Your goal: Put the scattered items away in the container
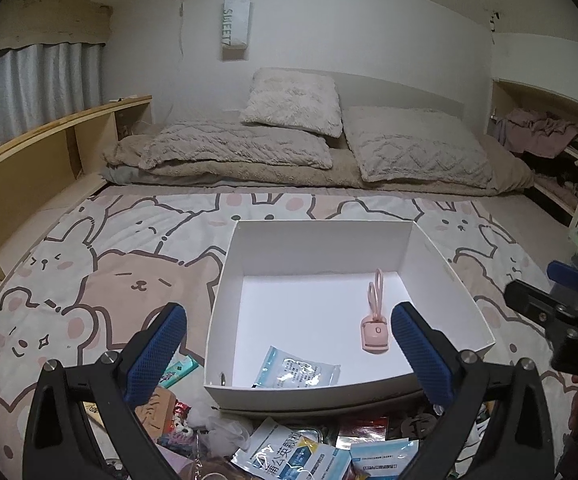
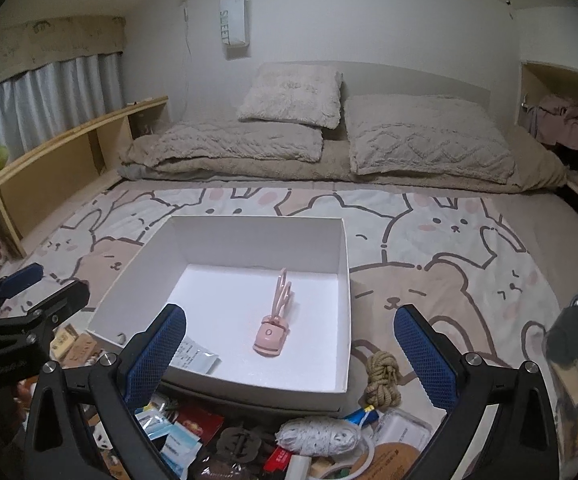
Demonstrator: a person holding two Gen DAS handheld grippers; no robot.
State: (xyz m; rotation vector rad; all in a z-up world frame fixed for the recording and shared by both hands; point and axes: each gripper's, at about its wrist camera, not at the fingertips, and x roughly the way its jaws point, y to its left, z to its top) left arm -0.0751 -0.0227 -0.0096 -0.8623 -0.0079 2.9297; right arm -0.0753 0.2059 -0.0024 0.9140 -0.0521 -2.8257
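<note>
Your white box (image 1: 445, 264) on the bunny blanket (image 1: 89, 264) holds two items: one pink clip (image 1: 375, 326), long axis front-to-back, loop end aimed at the far wall; one blue sachet (image 1: 297, 372) at the near wall; both your grippers, left gripper (image 1: 289, 356) and right gripper (image 2: 291, 356), gape wide, holding nothing; one rope knot (image 2: 383, 376) just right of the box.

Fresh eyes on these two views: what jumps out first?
The white box in the middle of the cartoon bedspread, holding only a pink gadget and a pale blue packet. Next, the heap of clutter along its near edge. Both tongs, left and right, hang open above that heap.
</note>
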